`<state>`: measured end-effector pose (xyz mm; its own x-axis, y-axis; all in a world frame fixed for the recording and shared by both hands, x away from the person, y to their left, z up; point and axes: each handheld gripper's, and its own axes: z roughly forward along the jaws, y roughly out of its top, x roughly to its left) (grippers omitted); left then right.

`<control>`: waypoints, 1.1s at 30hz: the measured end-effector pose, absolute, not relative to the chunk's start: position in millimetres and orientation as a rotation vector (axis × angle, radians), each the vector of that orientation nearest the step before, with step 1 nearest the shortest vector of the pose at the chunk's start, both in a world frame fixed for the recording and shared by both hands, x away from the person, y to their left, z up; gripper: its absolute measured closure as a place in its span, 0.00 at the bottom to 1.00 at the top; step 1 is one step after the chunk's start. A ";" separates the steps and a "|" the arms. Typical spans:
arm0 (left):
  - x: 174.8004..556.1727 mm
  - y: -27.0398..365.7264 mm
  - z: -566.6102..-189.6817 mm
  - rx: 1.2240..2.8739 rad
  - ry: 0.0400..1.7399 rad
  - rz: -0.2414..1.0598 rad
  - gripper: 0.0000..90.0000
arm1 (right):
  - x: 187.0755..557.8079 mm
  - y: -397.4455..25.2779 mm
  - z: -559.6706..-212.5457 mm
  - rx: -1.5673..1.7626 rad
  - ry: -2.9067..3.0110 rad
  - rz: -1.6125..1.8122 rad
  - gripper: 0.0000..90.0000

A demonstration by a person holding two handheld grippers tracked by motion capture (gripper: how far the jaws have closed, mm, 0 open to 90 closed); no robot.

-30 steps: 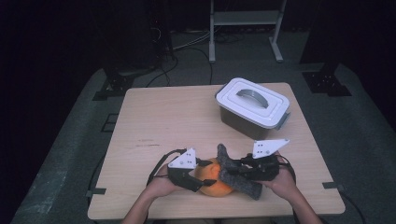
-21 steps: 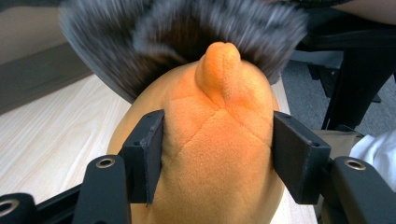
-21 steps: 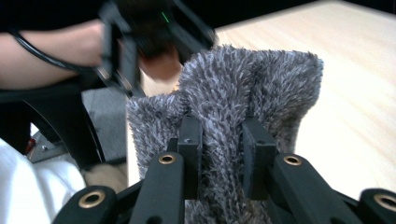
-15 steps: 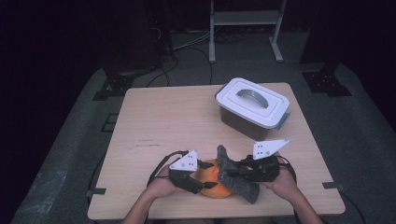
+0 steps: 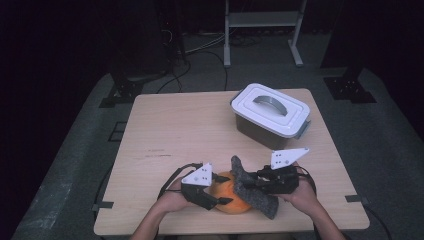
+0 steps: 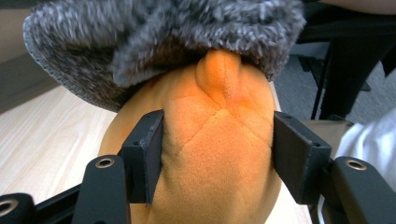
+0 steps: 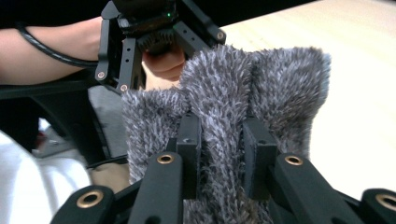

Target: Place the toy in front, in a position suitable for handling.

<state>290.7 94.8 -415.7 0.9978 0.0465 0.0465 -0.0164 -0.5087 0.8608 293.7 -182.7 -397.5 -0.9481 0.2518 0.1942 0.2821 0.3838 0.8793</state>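
An orange plush ball [image 5: 231, 197] rests near the table's front edge. My left gripper [image 5: 220, 189] is shut on it; the left gripper view has the two black pads [image 6: 148, 158] pressed into the orange plush ball [image 6: 215, 154] on either side. A grey fuzzy cloth [image 5: 252, 192] drapes over the ball's right side, covering its far part. My right gripper [image 5: 252, 184] is shut on a fold of that cloth. From the right gripper, the grey fuzzy cloth [image 7: 224, 107] bunches between the black pads [image 7: 189, 149], and my left gripper [image 7: 159, 28] is behind it.
A closed white storage box [image 5: 272, 114] with a grey handle stands at the back right of the wooden table [image 5: 185, 125]. Cables trail from both grippers toward the front edge. Dark floor and a metal stand [image 5: 262, 22] lie beyond the table.
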 end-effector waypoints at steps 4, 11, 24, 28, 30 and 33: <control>291.3 95.7 -415.6 2.100 0.020 0.062 0.44 | 296.2 -189.3 -403.3 -0.526 -2.578 -1.613 0.79; 288.4 93.5 -416.7 2.095 -0.021 0.060 0.43 | 293.3 -190.0 -393.4 -0.486 -2.574 -1.626 0.80; 304.4 115.0 -418.4 2.042 0.117 0.041 0.44 | 301.2 -202.6 -416.3 -0.595 -2.546 -1.537 0.79; 310.6 120.8 -420.3 2.016 0.189 0.013 0.43 | 296.4 -198.0 -401.7 -0.553 -2.543 -1.634 0.78; 312.4 123.2 -420.8 2.014 0.202 0.015 0.43 | 294.2 -192.6 -399.9 -0.534 -2.574 -1.646 0.78; 314.6 124.6 -420.6 2.015 0.229 0.012 0.43 | 295.3 -189.6 -406.7 -0.549 -2.613 -1.624 0.79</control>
<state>314.6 124.6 -420.6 0.9815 0.1674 -0.0926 0.1564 -0.4235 0.8923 295.3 -189.6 -406.7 -0.9381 0.2852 0.1963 0.3023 0.3981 0.8661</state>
